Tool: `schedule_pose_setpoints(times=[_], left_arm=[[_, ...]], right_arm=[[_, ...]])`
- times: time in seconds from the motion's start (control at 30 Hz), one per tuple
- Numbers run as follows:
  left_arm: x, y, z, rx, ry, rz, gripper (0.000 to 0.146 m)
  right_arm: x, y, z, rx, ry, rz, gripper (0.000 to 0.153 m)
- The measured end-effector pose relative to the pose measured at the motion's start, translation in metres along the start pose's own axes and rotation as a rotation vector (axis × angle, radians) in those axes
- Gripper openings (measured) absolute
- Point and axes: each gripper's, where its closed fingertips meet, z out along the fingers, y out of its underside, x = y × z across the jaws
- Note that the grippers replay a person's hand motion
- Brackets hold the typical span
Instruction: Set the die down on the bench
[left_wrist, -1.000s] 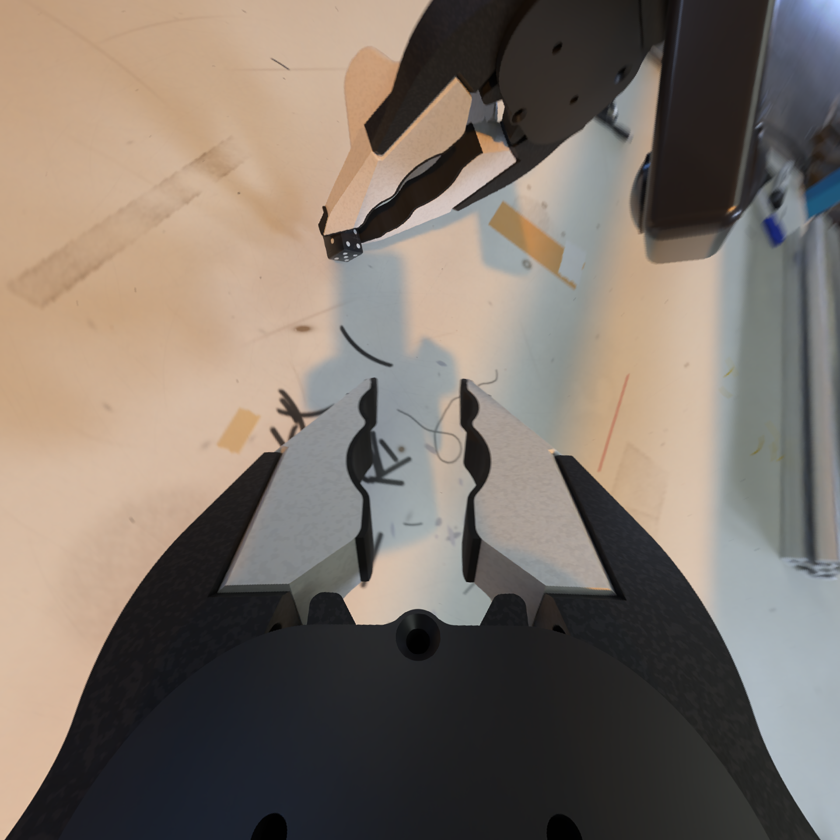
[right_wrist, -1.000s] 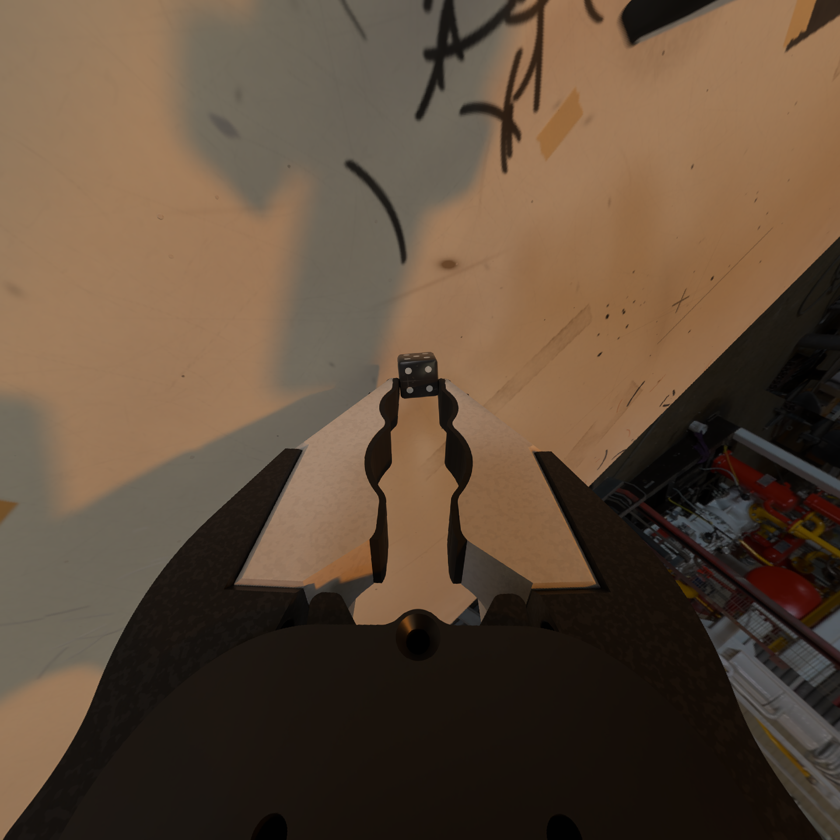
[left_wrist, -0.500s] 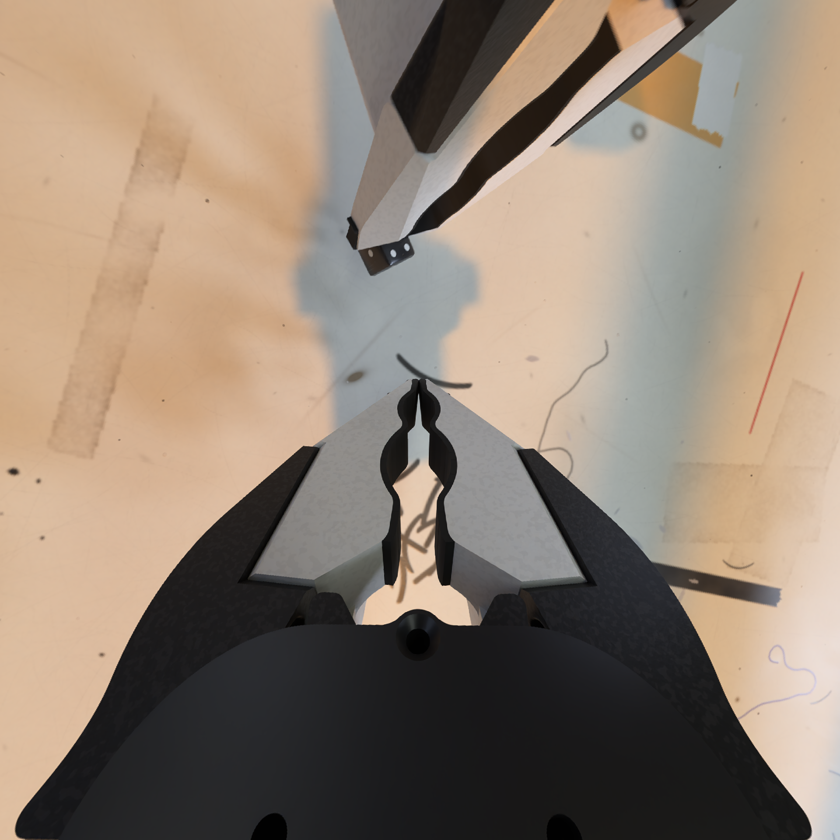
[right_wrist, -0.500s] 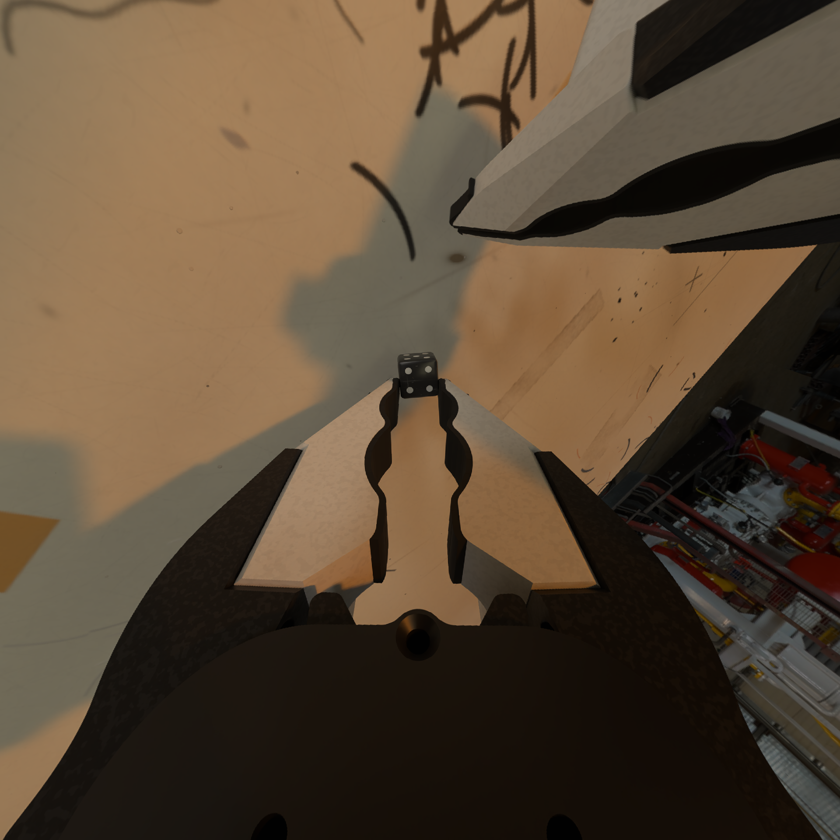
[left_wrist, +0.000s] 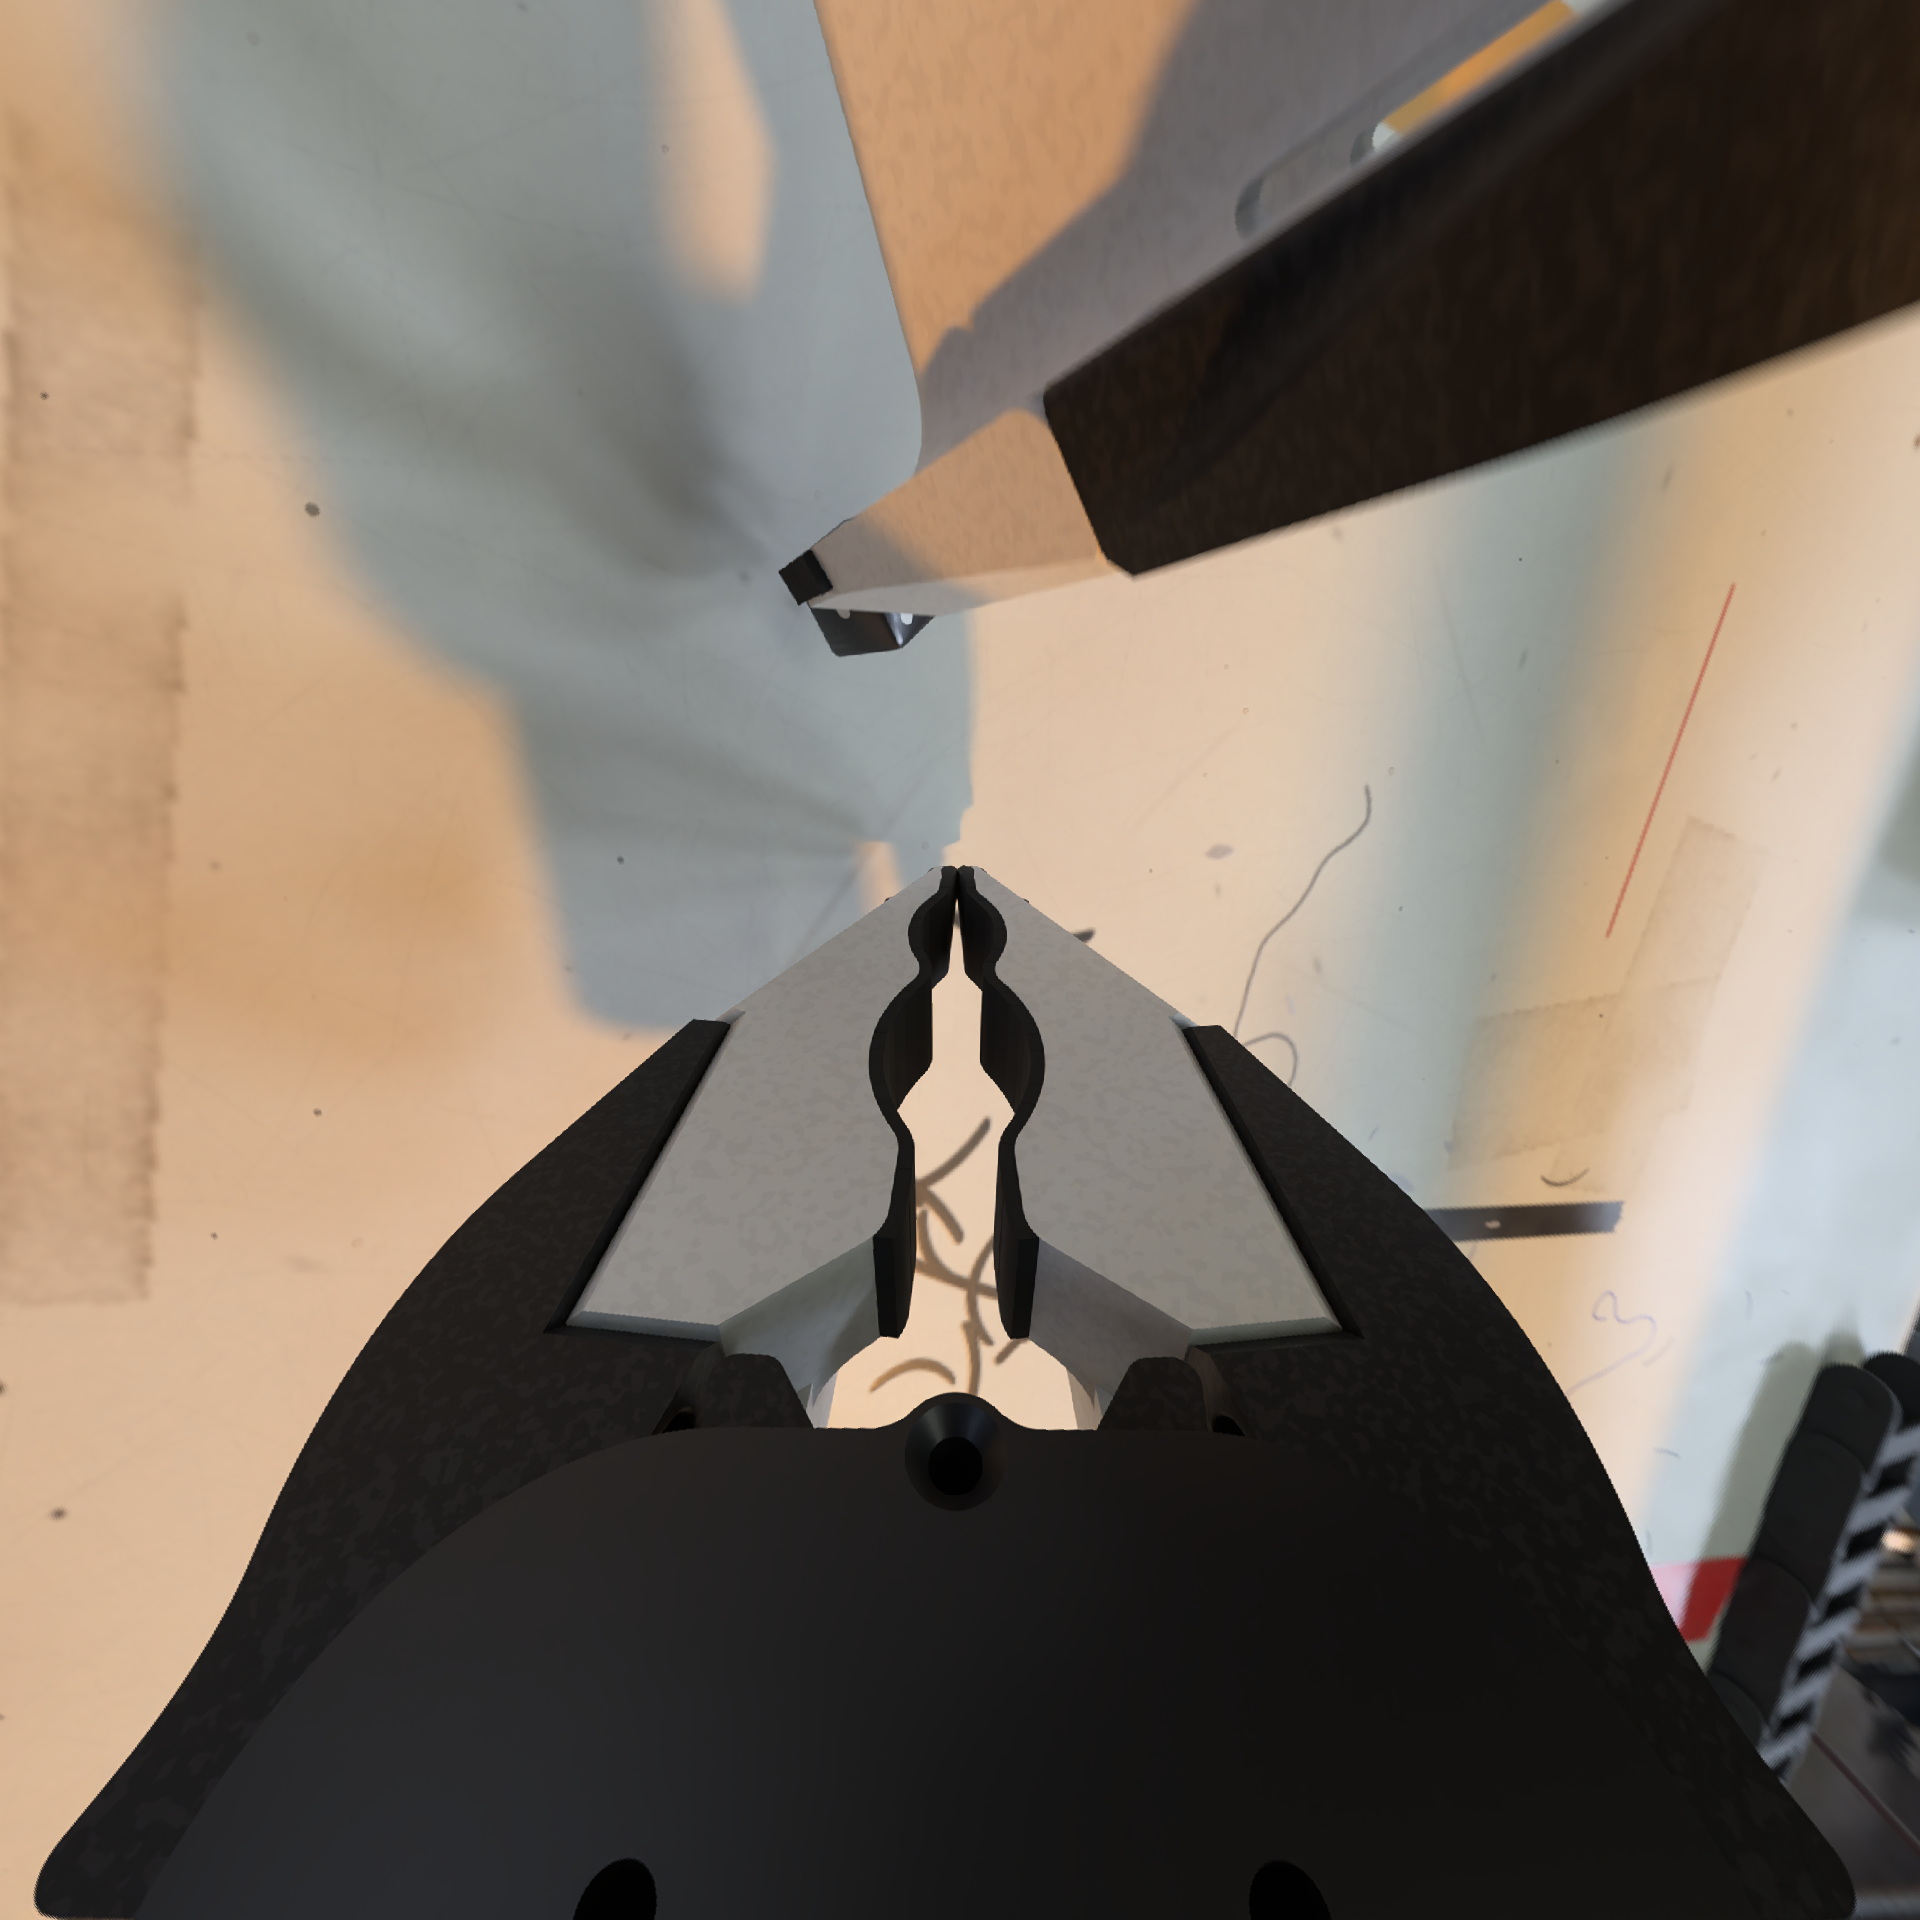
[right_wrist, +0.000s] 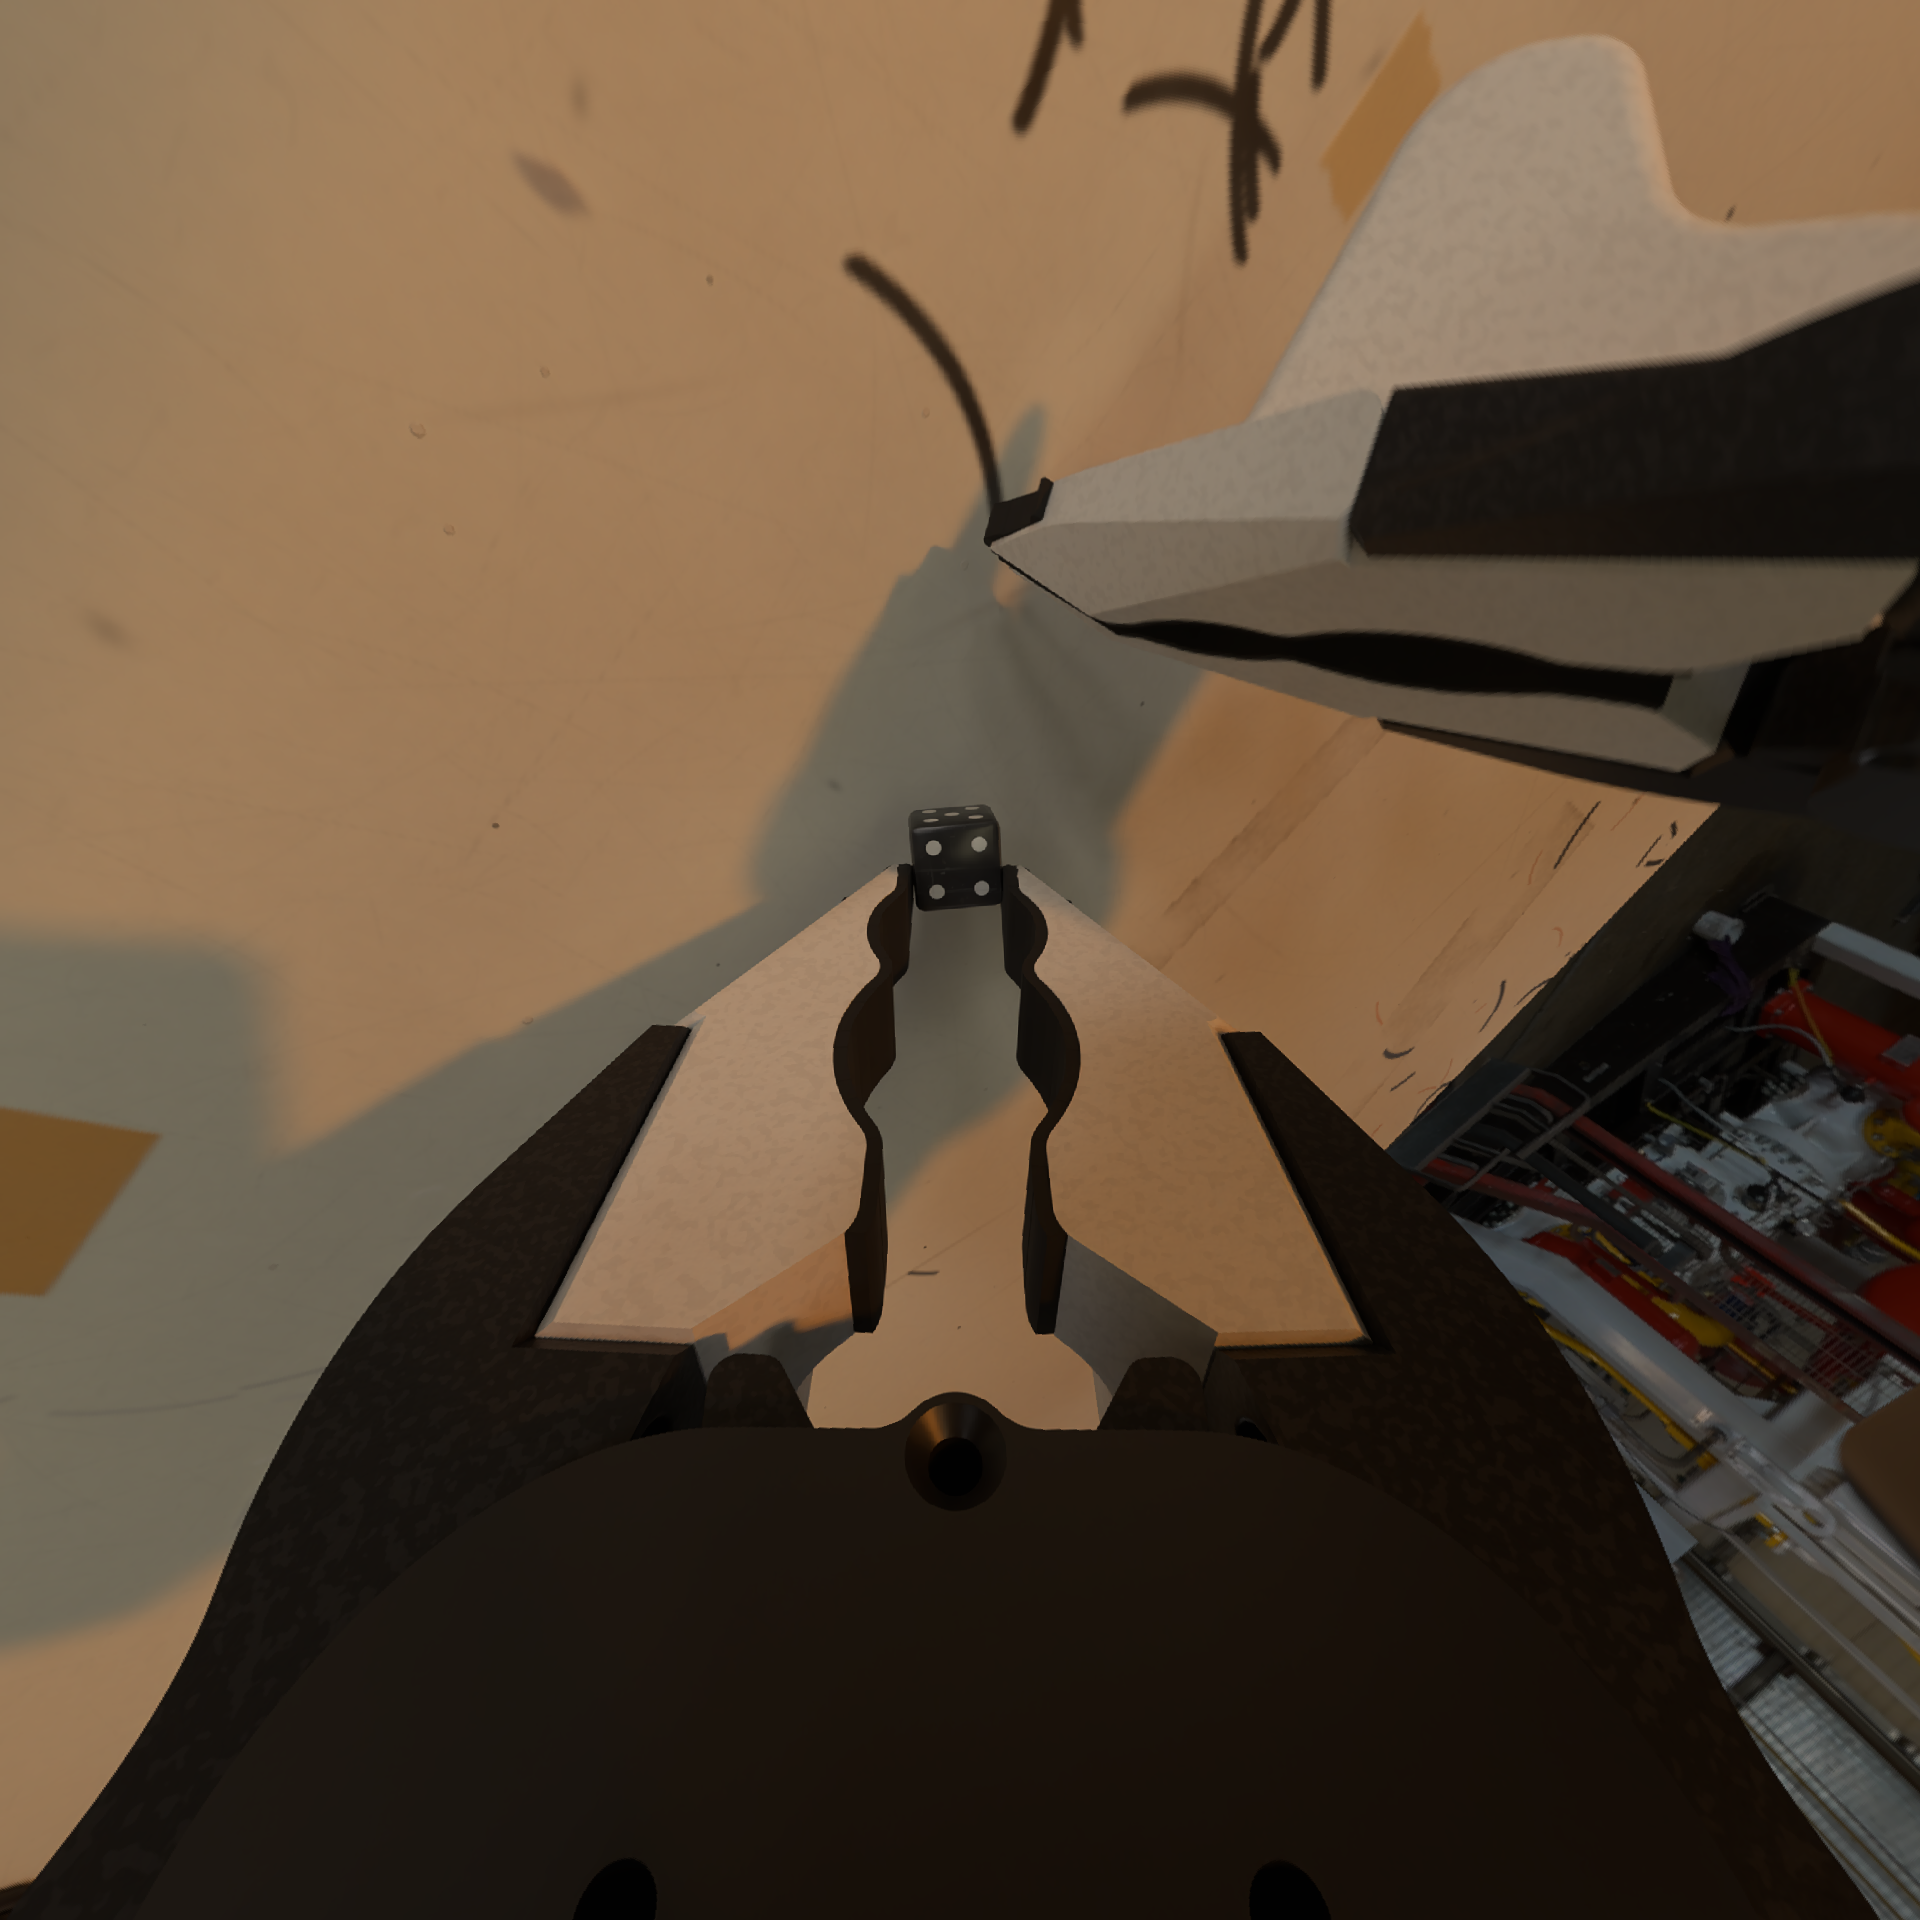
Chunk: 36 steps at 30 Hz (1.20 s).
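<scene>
Die (right_wrist: 954, 858): small black cube with white pips, pinched at the very tips of the right gripper (right_wrist: 956, 883), one fingertip on each side; four pips face the right wrist camera, and more show on the top face. In the left wrist view the die (left_wrist: 868, 630) shows only as a dark sliver under the right gripper's pale finger (left_wrist: 966, 530), and whether it touches the bench (left_wrist: 312, 1039) cannot be told from either view. Right gripper: closed on the die, the gap behind its tips showing bench surface. Left gripper (left_wrist: 955, 881): tips pressed together, nothing between them; seen also in the right wrist view as a pale wedge (right_wrist: 1049, 540) entering from the right, up and to the right of the die and apart from it. Bench: tan, scuffed surface with dark pen scrawls (right_wrist: 1236, 135), a curved black stroke (right_wrist: 925, 343), a tan tape patch (right_wrist: 62, 1195), a thin red line (left_wrist: 1668, 764), and a black strip (left_wrist: 1522, 1218). Grey shadows (left_wrist: 623, 520) of the grippers lie across the bench. Beyond the bench edge, lower right in the right wrist view: a clutter of red, yellow and white parts and cables (right_wrist: 1714, 1195).
</scene>
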Motion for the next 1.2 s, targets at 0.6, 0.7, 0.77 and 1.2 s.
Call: schedule_pose_setpoints(times=[0.6,0.7,0.77,1.2], left_arm=[[-0.003,-0.010,0.003,-0.166,0.072,-0.020,0.000],[-0.003,-0.010,0.003,-0.183,0.064,-0.035,0.000],[-0.003,-0.010,0.003,-0.204,0.061,-0.044,0.000],[0.001,-0.011,0.005,-0.282,0.054,-0.072,0.000]], right_arm=[[-0.026,0.006,-0.008,0.026,-0.217,0.280,0.017],[-0.025,0.005,-0.010,0.056,-0.210,0.383,0.017],[-0.025,0.002,-0.010,0.063,-0.216,0.443,0.017],[-0.027,0.002,0.000,0.064,-0.248,0.515,0.017]])
